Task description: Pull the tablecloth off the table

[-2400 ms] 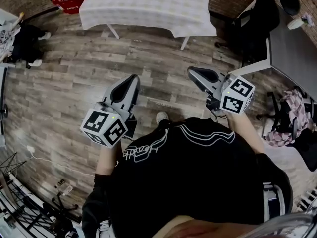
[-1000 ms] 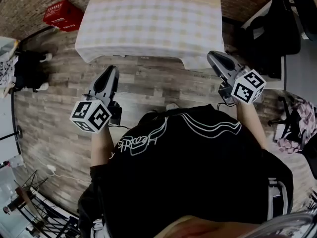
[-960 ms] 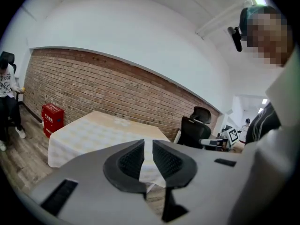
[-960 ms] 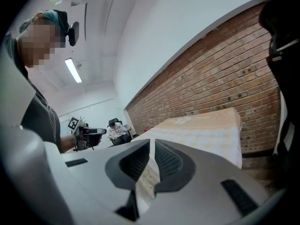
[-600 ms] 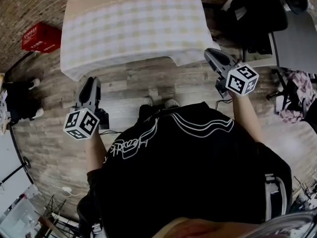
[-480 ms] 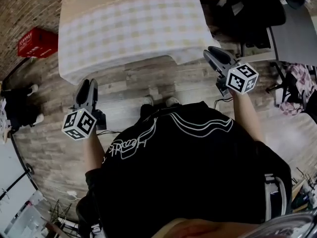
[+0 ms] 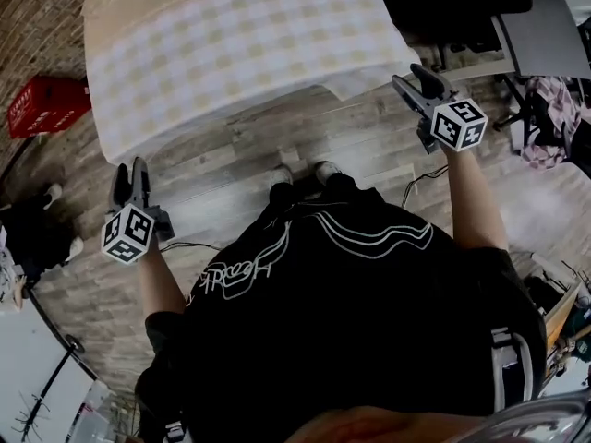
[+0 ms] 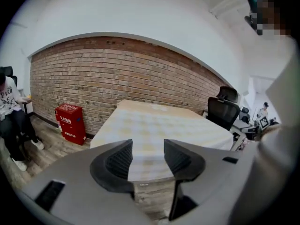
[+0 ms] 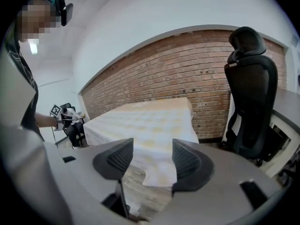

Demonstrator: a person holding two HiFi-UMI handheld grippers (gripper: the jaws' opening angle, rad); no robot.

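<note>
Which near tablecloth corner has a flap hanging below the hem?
The near right corner: its flap drops below the hem; the near left corner hangs even.

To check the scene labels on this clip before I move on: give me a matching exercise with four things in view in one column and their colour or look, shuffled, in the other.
Things:
1. tablecloth
2. box
3. office chair
4. wall

Colour or look:
a. red
b. brown brick
c. pale, checked
d. black

Pairs: 1-c, 2-a, 3-d, 4-b
</note>
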